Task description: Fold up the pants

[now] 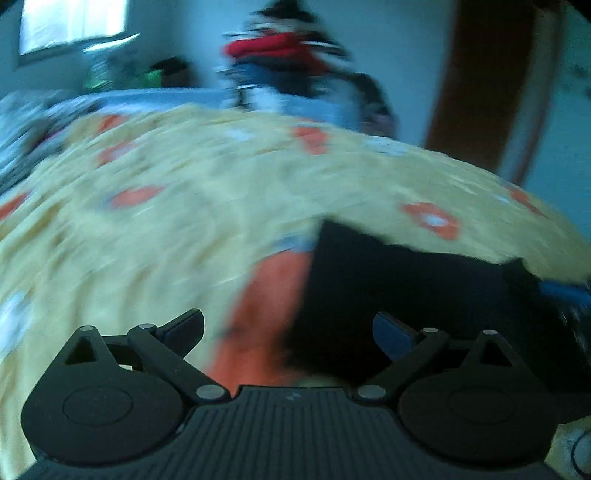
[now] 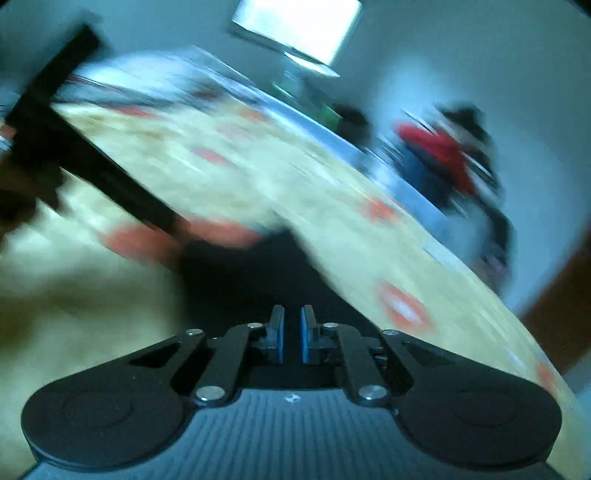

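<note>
Nearest, in the left view: left tongs spread wide, nothing between the pads, only blurred bedding and a dark edge below. Just ahead and to the right of them: pants, a black mass lying on the yellow flowered bedspread, its near left border running roughly straight away from the tongs, its far edge slanting off to the right.

In the right view: right tongs pressed almost together, a thin dark slit left between the blue pads. Cloth in that slit or not: cannot tell. Black cloth directly ahead and beneath, so right tongs over the pants or at their very edge. From that cloth, a straight dark strip reaching up and left across the bedspread, probably a stretched leg or hem of the same pants, though too blurred to say for sure.

Judged from this: long axis of the pants running left to right between the two tongs; right tongs nearer, already at the cloth; left tongs free and just beside the left border, so a short move rightward and forward needed to reach it before any fold.

Farther off: a heap of clothes with something red, a bright window, a brown door.
</note>
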Demonstrator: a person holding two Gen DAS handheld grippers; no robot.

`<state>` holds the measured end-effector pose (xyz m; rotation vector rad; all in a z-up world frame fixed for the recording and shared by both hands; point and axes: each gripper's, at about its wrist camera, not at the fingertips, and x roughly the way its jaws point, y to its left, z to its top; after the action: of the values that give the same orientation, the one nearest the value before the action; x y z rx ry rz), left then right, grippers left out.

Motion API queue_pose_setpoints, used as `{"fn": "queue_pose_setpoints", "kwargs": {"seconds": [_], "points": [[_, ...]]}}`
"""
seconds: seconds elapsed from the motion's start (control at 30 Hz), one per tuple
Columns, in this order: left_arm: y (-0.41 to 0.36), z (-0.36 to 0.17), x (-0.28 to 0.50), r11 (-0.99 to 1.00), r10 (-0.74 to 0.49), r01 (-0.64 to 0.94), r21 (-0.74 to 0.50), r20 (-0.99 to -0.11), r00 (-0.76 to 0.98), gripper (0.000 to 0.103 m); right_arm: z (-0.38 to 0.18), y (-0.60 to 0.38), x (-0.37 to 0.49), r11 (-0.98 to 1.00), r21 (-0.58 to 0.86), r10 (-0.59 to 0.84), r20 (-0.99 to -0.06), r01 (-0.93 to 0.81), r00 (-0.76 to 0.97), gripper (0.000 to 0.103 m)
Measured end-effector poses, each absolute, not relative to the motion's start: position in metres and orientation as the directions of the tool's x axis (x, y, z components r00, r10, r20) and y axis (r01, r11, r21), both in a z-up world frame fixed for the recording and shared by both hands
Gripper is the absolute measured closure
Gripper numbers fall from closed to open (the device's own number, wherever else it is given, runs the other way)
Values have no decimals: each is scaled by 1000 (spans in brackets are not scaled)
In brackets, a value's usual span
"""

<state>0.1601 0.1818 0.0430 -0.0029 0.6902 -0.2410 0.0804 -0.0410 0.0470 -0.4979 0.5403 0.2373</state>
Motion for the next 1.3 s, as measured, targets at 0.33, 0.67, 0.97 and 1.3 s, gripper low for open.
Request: {"fn": "queue_pose_setpoints", "kwargs": {"seconds": [0.33,0.67,0.97,1.3], "points": [[62,13,220,933,-268,359,-7,-681,681,4,5,-154,173,978,-75,78,-733,-194,675,94],[48,-1,234,927,-169,345,148,-657,735,1,18,-164,200,997,-31,26,-685,-64,728,93],[89,12,211,959,-175,279,52,-664,727,1,4,-114,143,958,-116,96,-732,-263,675,90],[115,9,190,966,-174,259,27,-671,721,0,15,-71,85,939,-96,150,-751,-331,643,68]]}}
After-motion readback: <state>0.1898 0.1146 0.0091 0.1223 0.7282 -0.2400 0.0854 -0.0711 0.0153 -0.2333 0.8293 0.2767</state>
